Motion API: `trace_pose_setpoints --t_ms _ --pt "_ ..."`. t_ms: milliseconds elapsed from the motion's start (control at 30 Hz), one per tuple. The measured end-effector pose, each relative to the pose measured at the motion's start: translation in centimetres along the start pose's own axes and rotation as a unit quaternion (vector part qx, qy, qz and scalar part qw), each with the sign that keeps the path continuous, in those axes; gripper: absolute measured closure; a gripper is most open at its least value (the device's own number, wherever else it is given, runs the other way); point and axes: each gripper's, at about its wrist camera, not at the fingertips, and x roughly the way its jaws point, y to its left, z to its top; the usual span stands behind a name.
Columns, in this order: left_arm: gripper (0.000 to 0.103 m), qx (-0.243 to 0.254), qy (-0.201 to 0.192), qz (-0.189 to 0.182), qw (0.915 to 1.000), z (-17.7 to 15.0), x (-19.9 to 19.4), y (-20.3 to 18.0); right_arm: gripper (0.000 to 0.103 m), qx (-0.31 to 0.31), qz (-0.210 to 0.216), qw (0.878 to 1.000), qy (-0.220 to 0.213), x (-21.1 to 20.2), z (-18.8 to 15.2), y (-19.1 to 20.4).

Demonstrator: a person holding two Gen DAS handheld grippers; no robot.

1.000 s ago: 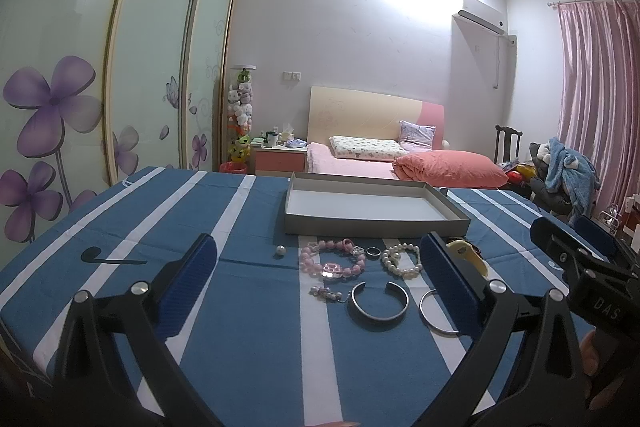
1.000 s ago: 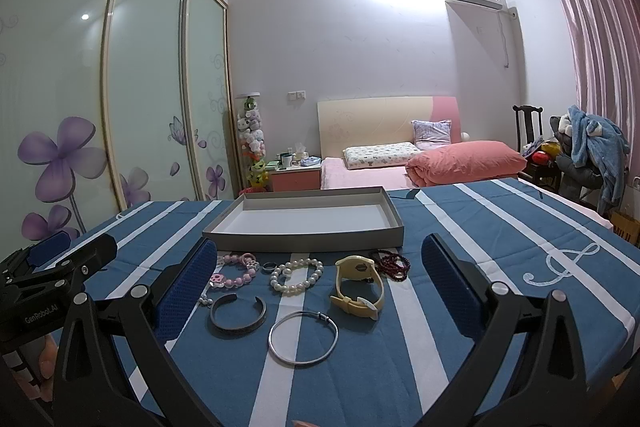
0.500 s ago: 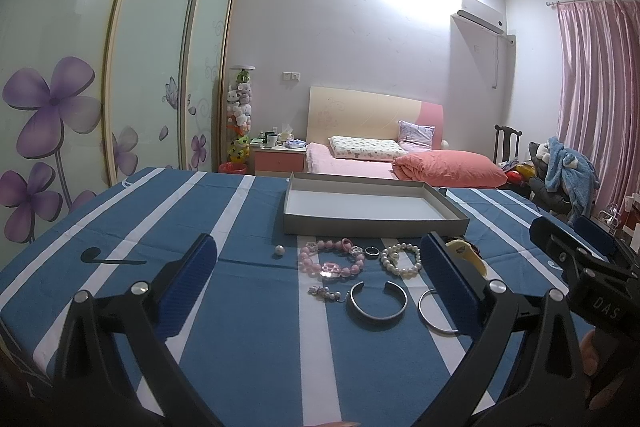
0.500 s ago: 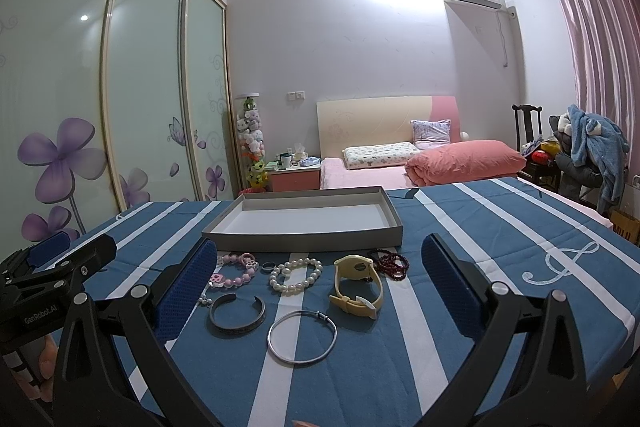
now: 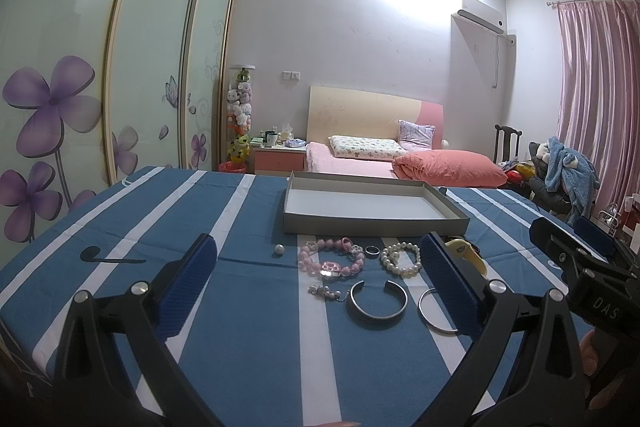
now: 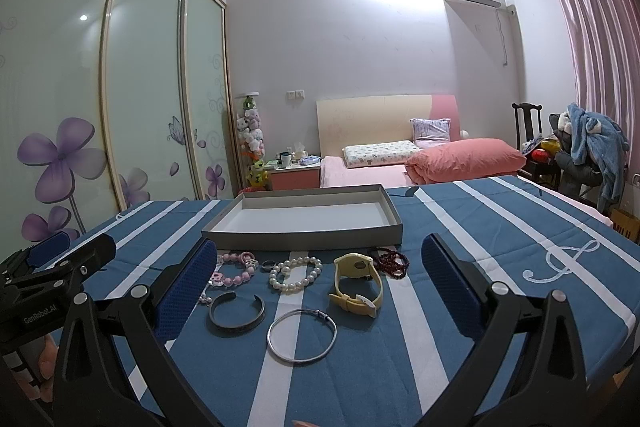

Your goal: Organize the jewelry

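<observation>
The jewelry is lying loose on the blue-and-white striped worktop (image 6: 500,227), in a band just in front of the shallow grey cardboard tray (image 6: 304,237), which is sitting empty beyond it. Both tools are hovering above the near edge, well short of every piece. The right gripper (image 6: 320,283) is holding its blue-padded fingers (image 6: 448,283) wide apart, gripping nothing; the left gripper (image 5: 318,279) is likewise spread with nothing between its fingers (image 5: 188,283).

From the right wrist view, the thin silver hoop bangle (image 6: 302,337) is lying flat, dead ahead and nearest, with the dark open metal cuff (image 6: 237,313) just left of it, its gap facing the tray. The pale yellow wristwatch (image 6: 358,285) is resting on its side slightly right of centre, its strap running toward the camera. Judging by this, the right gripper is the better placed for the bangle or watch, while the pink bead bracelet (image 5: 331,259) and the white pearl bracelet (image 5: 401,258) are sitting more squarely ahead of the left.

In the left view the finger is cutting off the bangle and most of the watch. The dark red bead string (image 6: 394,262) and the small dark ring (image 6: 267,265) are hard to make out, as is a small loose pearl (image 5: 279,249).
</observation>
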Motion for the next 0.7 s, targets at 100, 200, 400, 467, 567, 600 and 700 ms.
trace_pose_setpoints --t_ms 100,200,400,467,567,600,700 --pt "0.004 0.000 0.000 0.000 1.0000 0.00 0.00 -0.01 0.002 0.000 0.000 1.000 0.000 -0.02 -0.01 0.01" --pt "0.004 0.000 0.000 0.000 1.0000 -0.01 0.00 -0.02 0.002 0.000 0.000 1.000 0.000 0.01 -0.01 -0.01" --pt "0.004 0.000 0.000 0.000 1.0000 -0.01 0.01 -0.02 0.002 0.001 -0.001 1.000 0.000 -0.01 -0.05 0.01" --pt "0.004 0.000 0.000 0.000 1.0000 -0.01 0.01 -0.01 0.002 0.001 -0.001 1.000 0.000 0.01 -0.05 0.01" --pt "0.004 0.000 0.000 0.000 1.0000 -0.01 0.02 0.00 0.002 0.002 -0.001 1.000 0.001 0.18 -0.33 -0.36" --pt "0.004 0.000 0.001 0.000 1.0000 -0.02 0.03 0.02 0.002 0.003 -0.002 1.000 0.001 0.18 -0.38 -0.36" --pt "0.004 0.000 0.001 0.000 1.0000 -0.01 0.03 0.00 0.002 0.003 -0.002 1.000 0.002 0.02 -0.45 -0.75"
